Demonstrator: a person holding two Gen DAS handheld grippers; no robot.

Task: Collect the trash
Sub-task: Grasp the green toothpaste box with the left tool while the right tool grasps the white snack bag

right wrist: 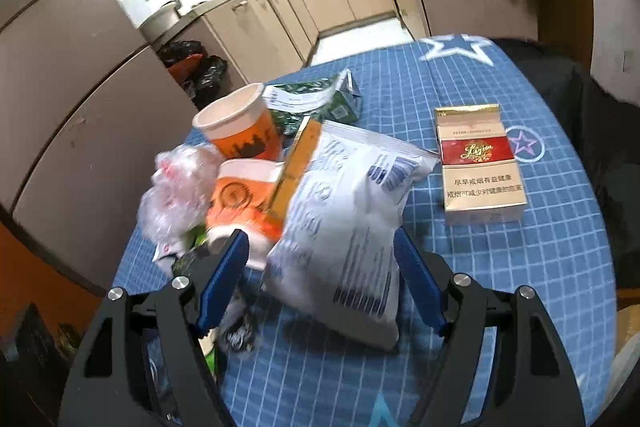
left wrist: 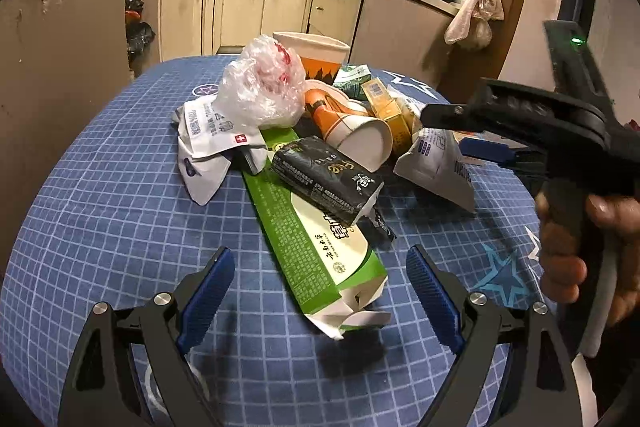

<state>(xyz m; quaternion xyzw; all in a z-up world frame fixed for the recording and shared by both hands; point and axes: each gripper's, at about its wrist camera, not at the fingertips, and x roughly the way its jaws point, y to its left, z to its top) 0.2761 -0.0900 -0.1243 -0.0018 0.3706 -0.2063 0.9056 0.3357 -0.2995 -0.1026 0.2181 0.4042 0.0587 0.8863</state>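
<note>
We see the trash heaped mid-table on the blue checked cloth (left wrist: 120, 187): a white printed pouch (right wrist: 344, 227), two orange paper cups (right wrist: 244, 131), a crumpled plastic bag (left wrist: 264, 87), a black wrapper (left wrist: 324, 175) on a flattened green carton (left wrist: 316, 247). Our right gripper (right wrist: 320, 251) is spread, fingers straddling the pouch; our left gripper (left wrist: 320, 275) gapes wide over the carton. A cigarette pack (right wrist: 480, 167) lies apart
</note>
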